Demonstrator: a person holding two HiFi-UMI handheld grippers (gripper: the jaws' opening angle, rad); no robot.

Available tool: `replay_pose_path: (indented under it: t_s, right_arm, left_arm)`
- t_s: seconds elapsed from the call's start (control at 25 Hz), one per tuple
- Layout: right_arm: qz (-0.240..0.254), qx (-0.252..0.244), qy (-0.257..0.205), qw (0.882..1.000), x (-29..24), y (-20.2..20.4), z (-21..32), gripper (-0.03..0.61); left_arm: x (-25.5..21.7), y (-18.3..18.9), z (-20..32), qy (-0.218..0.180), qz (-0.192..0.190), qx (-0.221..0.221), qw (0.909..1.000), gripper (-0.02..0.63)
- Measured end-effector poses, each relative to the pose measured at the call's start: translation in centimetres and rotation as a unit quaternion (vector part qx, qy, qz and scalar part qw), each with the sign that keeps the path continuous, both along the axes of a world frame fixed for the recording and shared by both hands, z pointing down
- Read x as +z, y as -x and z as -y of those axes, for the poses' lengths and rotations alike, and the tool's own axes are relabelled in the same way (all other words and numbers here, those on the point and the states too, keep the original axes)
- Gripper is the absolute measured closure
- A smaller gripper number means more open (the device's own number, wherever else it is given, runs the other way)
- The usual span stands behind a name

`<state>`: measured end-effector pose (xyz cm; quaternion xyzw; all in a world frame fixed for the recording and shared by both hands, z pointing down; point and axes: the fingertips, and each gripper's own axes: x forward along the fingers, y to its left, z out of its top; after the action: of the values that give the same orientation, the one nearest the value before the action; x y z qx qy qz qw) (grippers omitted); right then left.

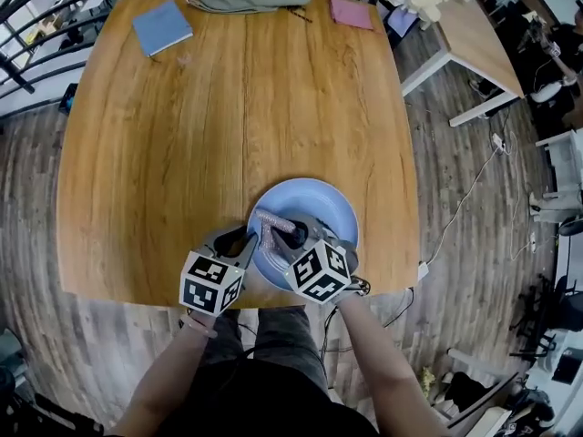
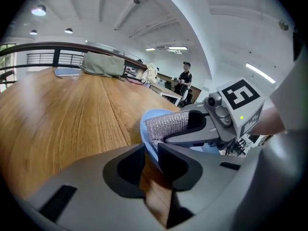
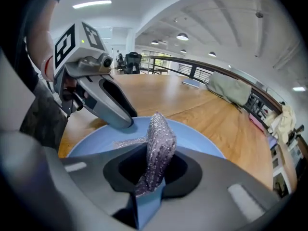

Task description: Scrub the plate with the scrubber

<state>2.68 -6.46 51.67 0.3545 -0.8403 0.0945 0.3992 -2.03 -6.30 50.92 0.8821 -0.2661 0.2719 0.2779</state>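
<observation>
Scrubbing looks about to begin: a round light-blue plate (image 1: pixel 323 209) sits at the near edge of the pale wooden bench (image 1: pixel 228 107), its surface smooth, glossy and bare of visible suds or food. The left tool (image 2: pixel 150 153) straddles the plate's left rim with its 2 jaws apart, seemingly not yet pinching. The right tool (image 3: pixel 150 170) is clamped on a silver mesh scrubber (image 3: pixel 159 138), poised over the plate's left half; whether it touches is unclear. Steadying the plate and all the scrubbing appear left to do.
</observation>
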Motion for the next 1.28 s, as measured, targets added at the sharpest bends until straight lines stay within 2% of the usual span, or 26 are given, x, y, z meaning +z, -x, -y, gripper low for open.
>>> replay_pose_path:
  t_s: [0.16,0.36,0.52,0.64,0.76,1.04,1.28]
  right_arm:
    - [0.001,-0.047,-0.003,0.999,0.0,0.4,0.8,0.502]
    - [-0.015,-0.082,-0.041,0.996,-0.1,0.3,1.9,0.502]
    - [-0.049,-0.138,-0.098,0.984,-0.4,0.4,2.6,0.503]
    - [-0.087,-0.161,-0.128,0.975,-0.6,-0.5,3.7,0.503]
    - [-0.114,-0.167,-0.141,0.969,-0.7,-1.9,4.9,0.503]
    - [-0.127,-0.131,-0.134,0.974,-0.5,-5.7,6.2,0.505]
    - [-0.17,-0.118,-0.133,0.969,-0.5,-8.4,6.1,0.505]
  left_arm:
    - [-0.3,0.2,0.1,-0.024,0.012,-0.029,0.9992,0.538]
    - [-0.3,0.4,-0.1,-0.039,0.028,-0.065,0.9967,0.554]
    - [-0.5,0.6,-0.1,-0.039,0.033,-0.076,0.9958,0.556]
    - [-0.7,0.7,0.0,-0.043,0.04,-0.08,0.9951,0.557]
    - [-0.8,0.7,0.1,-0.044,0.041,-0.089,0.9942,0.559]
    - [-0.6,0.8,0.2,-0.043,0.038,-0.106,0.9927,0.563]
    - [-0.7,0.9,0.1,-0.038,0.038,-0.109,0.9926,0.563]
